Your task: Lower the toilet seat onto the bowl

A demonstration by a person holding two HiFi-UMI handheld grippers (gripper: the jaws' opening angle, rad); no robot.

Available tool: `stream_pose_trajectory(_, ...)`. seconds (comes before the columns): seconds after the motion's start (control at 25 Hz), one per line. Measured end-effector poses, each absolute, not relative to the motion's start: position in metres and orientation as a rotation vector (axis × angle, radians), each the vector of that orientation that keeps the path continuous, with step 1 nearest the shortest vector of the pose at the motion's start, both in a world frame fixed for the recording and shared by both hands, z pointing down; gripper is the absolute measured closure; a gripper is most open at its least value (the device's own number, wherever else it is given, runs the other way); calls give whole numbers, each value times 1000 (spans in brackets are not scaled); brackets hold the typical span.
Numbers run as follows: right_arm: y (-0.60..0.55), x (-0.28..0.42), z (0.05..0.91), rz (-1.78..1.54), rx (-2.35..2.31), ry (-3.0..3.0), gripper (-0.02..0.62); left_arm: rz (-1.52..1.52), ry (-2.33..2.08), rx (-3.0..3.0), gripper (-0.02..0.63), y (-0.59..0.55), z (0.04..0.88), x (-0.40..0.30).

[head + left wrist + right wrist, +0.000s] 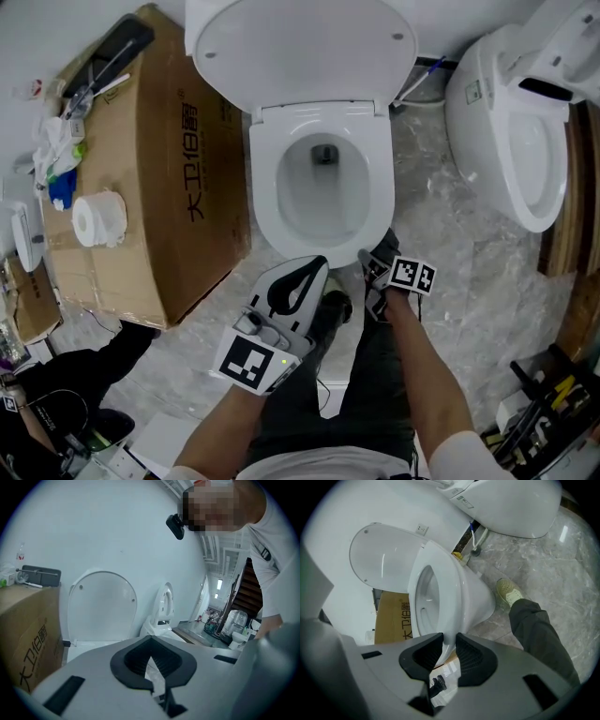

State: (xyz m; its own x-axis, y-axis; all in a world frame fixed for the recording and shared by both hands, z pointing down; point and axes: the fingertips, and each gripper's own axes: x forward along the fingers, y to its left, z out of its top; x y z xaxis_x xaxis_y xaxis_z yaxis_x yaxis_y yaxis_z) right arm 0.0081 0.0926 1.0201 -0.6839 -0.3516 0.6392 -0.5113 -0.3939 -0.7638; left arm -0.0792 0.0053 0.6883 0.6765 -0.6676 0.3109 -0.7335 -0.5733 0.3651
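Observation:
The white toilet (pixel 323 239) stands with its lid (pixel 300 42) up against the wall. Its seat (pixel 272 183) lies low over the bowl. My right gripper (pixel 367 260) is at the front right of the rim. In the right gripper view its black pads (pixel 469 654) close on the seat's front edge (pixel 449 634), with the seat ring (pixel 433 569) and lid (pixel 379 559) beyond. My left gripper (pixel 317 262) hovers just in front of the bowl, tips together, holding nothing. The left gripper (pixel 150 638) points toward the raised lid (pixel 101 606).
A large cardboard box (pixel 178 169) with a toilet paper roll (pixel 98 217) on top stands left of the toilet. A second toilet (pixel 511 131) is at the right. My dark trouser legs and a shoe (pixel 508 592) are on the marble floor. Tools (pixel 544 394) lie at lower right.

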Motion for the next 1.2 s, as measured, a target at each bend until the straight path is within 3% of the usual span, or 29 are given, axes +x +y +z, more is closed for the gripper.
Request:
stream_pose_trajectory(0.68, 110, 18, 1010, 2193, 1199, -1617, 509, 218, -1057, 2430, 597, 9, 683, -65)
stream_pose_trajectory(0.88, 94, 21, 941, 2115, 1152, -1761, 519, 214, -1061, 2450, 597, 4, 646, -61)
stream_pose_trajectory(1.2, 63, -5, 753, 1969, 1090, -2098, 548, 194, -1035, 2468, 597, 17, 551, -60)
